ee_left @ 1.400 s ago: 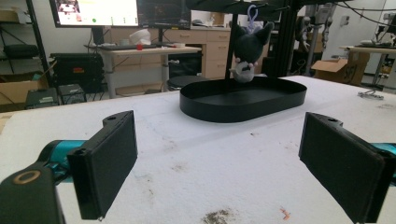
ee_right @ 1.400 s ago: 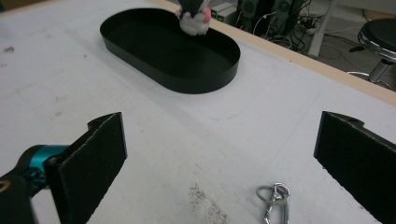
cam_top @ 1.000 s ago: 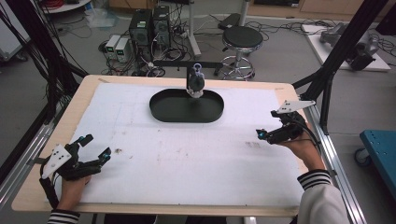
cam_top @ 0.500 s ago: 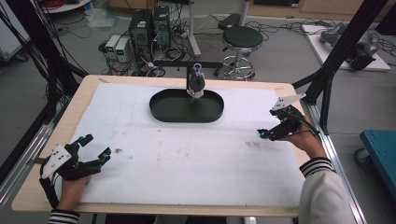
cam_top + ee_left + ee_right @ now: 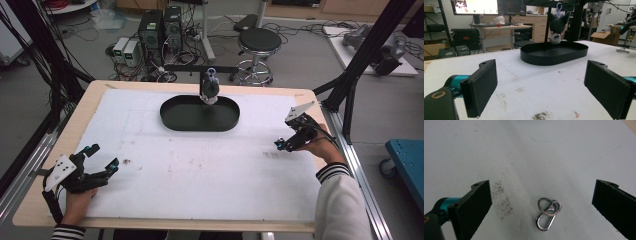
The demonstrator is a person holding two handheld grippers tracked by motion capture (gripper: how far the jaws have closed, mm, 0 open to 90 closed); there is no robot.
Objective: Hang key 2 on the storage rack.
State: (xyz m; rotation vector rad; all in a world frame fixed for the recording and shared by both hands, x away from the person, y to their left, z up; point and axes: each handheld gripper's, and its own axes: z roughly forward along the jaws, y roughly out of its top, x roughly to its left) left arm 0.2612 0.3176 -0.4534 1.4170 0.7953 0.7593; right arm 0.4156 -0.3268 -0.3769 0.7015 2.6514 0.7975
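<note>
Keyring clip (image 5: 548, 214) lies between newly lowered right tongs (image 5: 541, 205).

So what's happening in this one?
A person holds a tool in each hand at a table. The right tool is open, poised over a metal clip lying on the white mat. The left tool rests open near the front edge. A plush toy hangs over a black tray.

The high view looks forward and down from above the near edge, taking in the whole table (image 5: 200, 165). The left tool's camera sits low at the near left, facing across to the far black tray (image 5: 554, 53), which the high view shares. The right tool's camera looks steeply down, close over a metal clip (image 5: 547, 216).
</note>
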